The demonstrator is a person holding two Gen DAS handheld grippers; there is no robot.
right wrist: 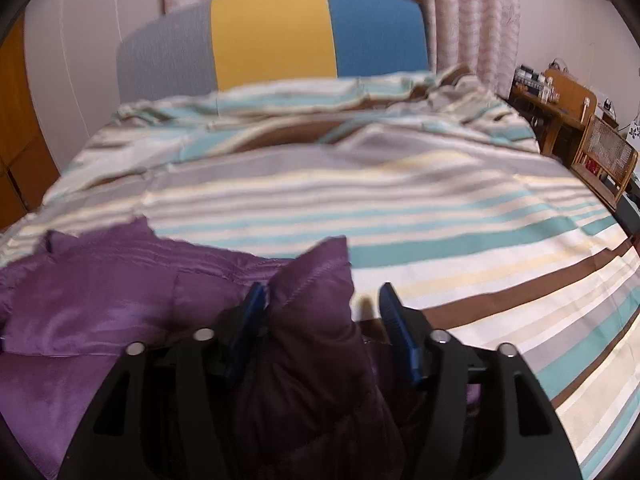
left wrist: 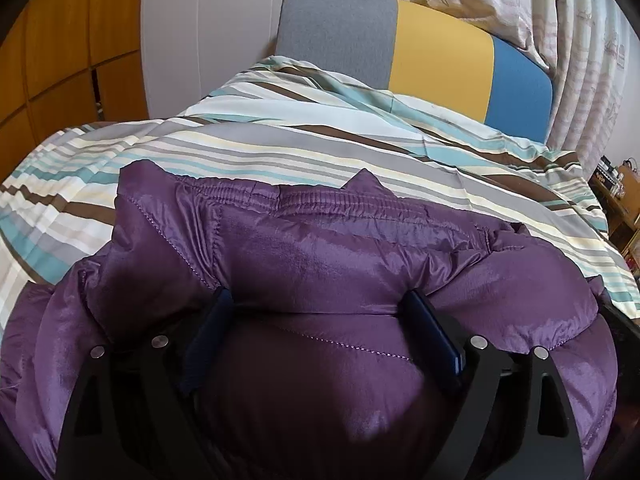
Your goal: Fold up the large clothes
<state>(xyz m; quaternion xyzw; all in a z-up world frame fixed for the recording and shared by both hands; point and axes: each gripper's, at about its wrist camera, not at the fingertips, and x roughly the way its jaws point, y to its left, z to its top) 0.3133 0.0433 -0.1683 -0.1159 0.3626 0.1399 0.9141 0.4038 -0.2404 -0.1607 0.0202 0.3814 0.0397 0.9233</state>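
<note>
A shiny purple puffer jacket [left wrist: 312, 256] lies bunched on the striped bed cover [left wrist: 280, 148]. My left gripper [left wrist: 320, 304] is open, its blue-padded fingers [left wrist: 424, 320] spread wide and pressed into the puffy fabric, with a bulge of jacket between them. In the right wrist view the jacket [right wrist: 120, 304] lies at the lower left. My right gripper [right wrist: 324, 300] is open; a corner of the jacket [right wrist: 316, 280] stands between its jaws, against the left finger [right wrist: 252, 304], apart from the right one.
The striped cover [right wrist: 440, 216] spreads across the bed toward a grey, yellow and blue headboard [right wrist: 272, 36]. Curtains [left wrist: 580, 40] hang behind. Wooden wardrobe [left wrist: 60, 60] on the left. A wooden desk and chair [right wrist: 592, 148] stand at the right of the bed.
</note>
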